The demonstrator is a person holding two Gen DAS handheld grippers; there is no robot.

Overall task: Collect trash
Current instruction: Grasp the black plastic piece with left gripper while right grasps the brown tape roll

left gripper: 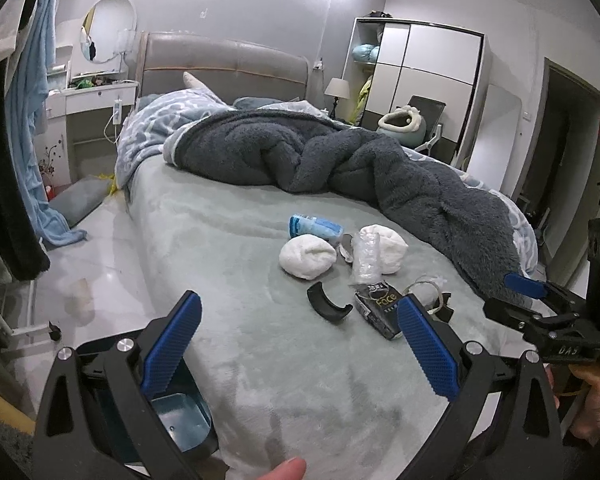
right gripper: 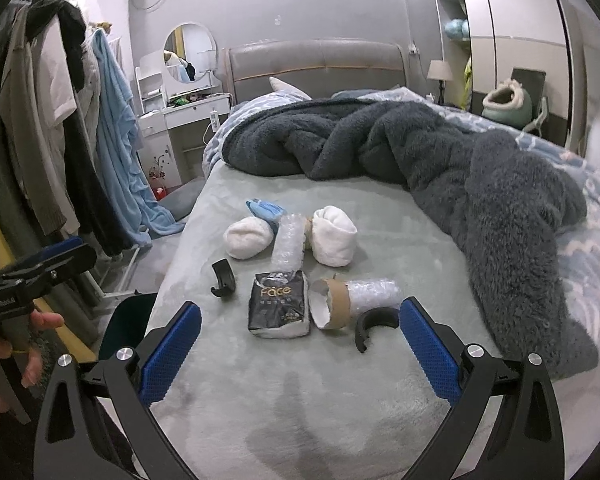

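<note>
Both the left gripper (left gripper: 298,344) and right gripper (right gripper: 300,346) hover with jaws spread, empty, over the bed (right gripper: 228,400) near its foot edge. Mid-bed lies trash: a black tissue pack (right gripper: 280,306) reading "Face", and a cardboard tube (right gripper: 332,304) just beside it.

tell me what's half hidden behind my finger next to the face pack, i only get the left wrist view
Observer: A cardboard tube wrapped in bubble wrap lies on its side, just right of the Face tissue pack.
Operator: anything else near it
Observer: A second black curved clip lies just in front of the tube.
Operator: is the right gripper holding anything
Observer: No, the right gripper is open and empty, its fingers wide apart over the bed.
</note>
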